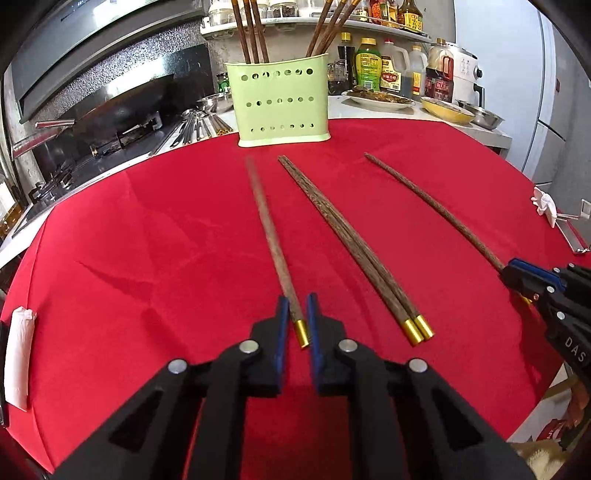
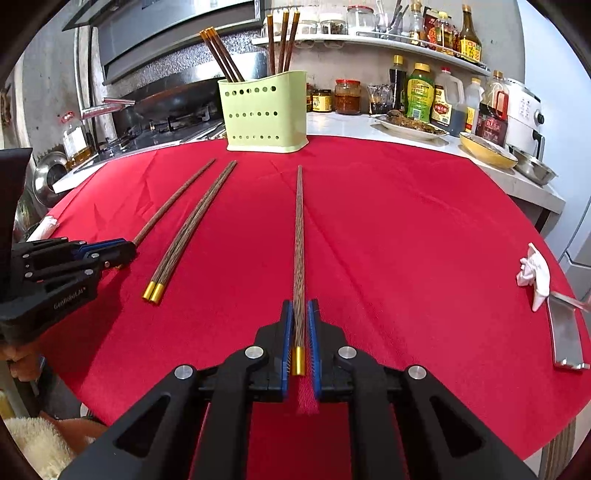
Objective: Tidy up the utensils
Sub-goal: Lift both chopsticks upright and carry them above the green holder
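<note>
**Both grippers clamped on a chopstick each, holder waiting at twelve o'clock**

We are at the pick-up step. In the left wrist view, our left gripper (image 1: 295, 314) has its blue pads closed on the left chopstick (image 1: 271, 236) just above its gold cap; the stick runs away toward twelve o'clock over the red tablecloth (image 1: 147, 258). Its far end looks blurred, so we cannot tell whether it has left the cloth.

In the right wrist view, our right gripper (image 2: 300, 325) is likewise clenched on the right chopstick (image 2: 299, 240), gold cap sitting between the pads, shaft pointing to twelve o'clock.

Between the two lies the loose pair of chopsticks (image 1: 351, 251), touching side by side, caps toward us, untouched.

Containers: the green perforated holder (image 1: 282, 99) stands upright at the far edge of the cloth, at twelve o'clock from both grippers. It holds two bundles of standing chopsticks (image 1: 251, 33), one toward each end, gold caps up where they show.

Our judgement of the next move: lift each stick clear, tip it upright with the thin end down, carry it to the holder and lower it into the open top. The sticks are long and gripped near one end, so they may swing or slip.
</note>
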Demonstrator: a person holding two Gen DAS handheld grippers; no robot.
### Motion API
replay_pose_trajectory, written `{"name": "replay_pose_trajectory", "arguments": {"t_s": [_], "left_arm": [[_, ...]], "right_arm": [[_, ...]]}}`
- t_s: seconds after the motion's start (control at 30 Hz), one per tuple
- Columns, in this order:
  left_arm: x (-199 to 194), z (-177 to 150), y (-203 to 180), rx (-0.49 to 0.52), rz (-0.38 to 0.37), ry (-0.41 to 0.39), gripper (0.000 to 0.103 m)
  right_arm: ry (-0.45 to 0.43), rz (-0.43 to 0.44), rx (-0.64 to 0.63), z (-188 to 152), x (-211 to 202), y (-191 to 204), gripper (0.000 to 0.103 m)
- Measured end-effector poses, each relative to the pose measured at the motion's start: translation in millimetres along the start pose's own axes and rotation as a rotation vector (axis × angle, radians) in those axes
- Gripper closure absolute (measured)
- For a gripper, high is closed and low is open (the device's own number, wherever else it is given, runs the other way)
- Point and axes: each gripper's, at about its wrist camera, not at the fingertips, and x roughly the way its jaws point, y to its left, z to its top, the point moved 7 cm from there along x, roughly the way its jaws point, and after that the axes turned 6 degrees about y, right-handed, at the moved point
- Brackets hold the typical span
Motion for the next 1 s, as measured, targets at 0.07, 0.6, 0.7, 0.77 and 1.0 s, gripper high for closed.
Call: {"name": "replay_pose_trajectory", "arguments": {"t_s": [0.07, 0.6, 0.7, 0.77, 1.0], "left_arm": [[-2, -2, 2, -0.003, -0.006, -0.002, 0.096], [-94, 25, 57, -0.112, -0.03, -0.259, 0.096], [-125, 39, 63, -0.109, -0.028, -0.344, 0.096], [-144, 47, 65, -0.103, -0.037, -0.391, 0.096], [-188, 81, 70, -0.076, -0.038, -0.504, 0.096]], "right_arm": [[-0.01, -0.007, 0.003, -1, -2, 0, 0.094], [-0.171, 0.035, 0.062, 49, -67, -10, 0.096], [-0.226, 0.052, 0.056, 67, -87, -8, 0.096], [-0.264, 0.064, 0.048, 81, -102, -5, 0.096], [-0.353, 0.091, 0.032, 127, -139, -2, 0.096]]}}
